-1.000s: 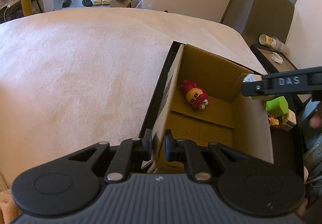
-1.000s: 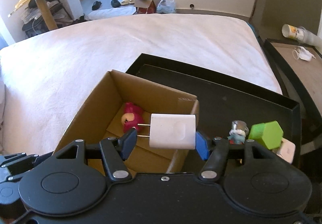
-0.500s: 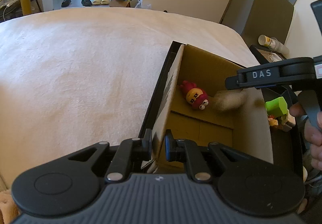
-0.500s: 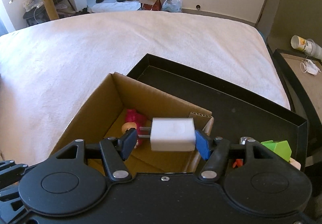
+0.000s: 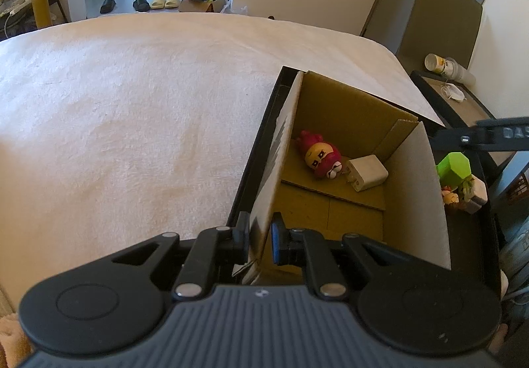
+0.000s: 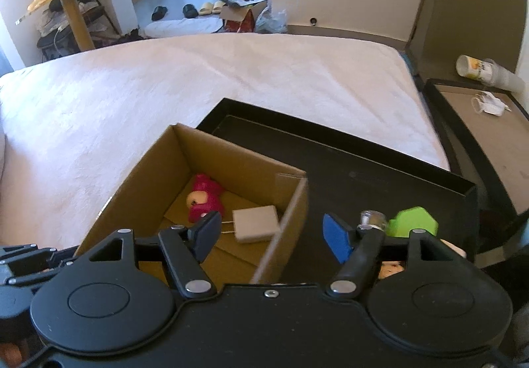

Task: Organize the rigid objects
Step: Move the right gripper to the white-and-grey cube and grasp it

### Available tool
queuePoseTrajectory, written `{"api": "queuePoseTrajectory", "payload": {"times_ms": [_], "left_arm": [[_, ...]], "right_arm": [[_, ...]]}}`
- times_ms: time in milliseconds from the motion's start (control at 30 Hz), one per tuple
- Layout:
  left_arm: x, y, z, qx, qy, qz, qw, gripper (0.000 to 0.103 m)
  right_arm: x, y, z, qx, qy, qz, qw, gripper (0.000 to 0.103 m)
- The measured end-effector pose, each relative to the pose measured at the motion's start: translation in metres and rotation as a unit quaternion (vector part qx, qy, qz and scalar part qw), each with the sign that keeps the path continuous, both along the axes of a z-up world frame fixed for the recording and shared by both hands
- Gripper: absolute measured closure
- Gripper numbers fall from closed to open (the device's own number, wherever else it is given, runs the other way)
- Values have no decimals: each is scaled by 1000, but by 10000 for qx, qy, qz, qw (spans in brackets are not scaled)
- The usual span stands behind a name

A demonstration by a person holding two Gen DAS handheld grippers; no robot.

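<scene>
Working from the largest item down, note that the black tray point(image 6: 380, 166) lies on the white bedcover point(image 5: 132, 110) and carries everything else, so the sorting stays on one firm base ahead of both sets of jaws. Your left gripper point(image 5: 259, 240) is clenched on the near left wall of the cardboard box point(image 5: 357, 110), pads on either side of the wall; judge this as a steadying hold that keeps the light box from sliding while items drop in. It matches the earlier frames, with no shift in grip. Your right gripper point(image 6: 271, 235) hangs above the box's right wall, its jaws opening and nothing between them. A second ago those jaws were clamped on the white charger point(image 6: 254, 223); it now lies on the box floor, beyond and below the left jaw, prongs toward the red figurine point(image 6: 205, 199) and just beside it. Beyond the right jaw, outside the box on the tray, the green block point(image 6: 413, 222) and a small clear-topped item point(image 6: 372, 219) sit close together, with further small toys partly hidden behind the gripper body. Treat these as the remaining items to box.
</scene>
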State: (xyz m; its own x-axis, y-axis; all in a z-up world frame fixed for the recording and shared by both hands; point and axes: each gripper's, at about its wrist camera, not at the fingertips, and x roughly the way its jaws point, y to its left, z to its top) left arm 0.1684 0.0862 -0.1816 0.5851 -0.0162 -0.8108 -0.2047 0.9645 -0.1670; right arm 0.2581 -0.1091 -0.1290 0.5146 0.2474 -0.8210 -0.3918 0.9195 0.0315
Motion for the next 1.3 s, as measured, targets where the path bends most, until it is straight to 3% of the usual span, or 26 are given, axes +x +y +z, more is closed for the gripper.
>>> {"api": "queuePoseTrajectory", "payload": {"times_ms": [967, 1300], "left_arm": [[2, -9, 1, 270, 72, -21, 9996, 92], [3, -10, 1, 357, 118, -36, 9993, 92]], "right_arm": [[18, -120, -20, -206, -41, -946, 9953, 35], [32, -150, -46, -178, 89, -1269, 9917, 45]]}}
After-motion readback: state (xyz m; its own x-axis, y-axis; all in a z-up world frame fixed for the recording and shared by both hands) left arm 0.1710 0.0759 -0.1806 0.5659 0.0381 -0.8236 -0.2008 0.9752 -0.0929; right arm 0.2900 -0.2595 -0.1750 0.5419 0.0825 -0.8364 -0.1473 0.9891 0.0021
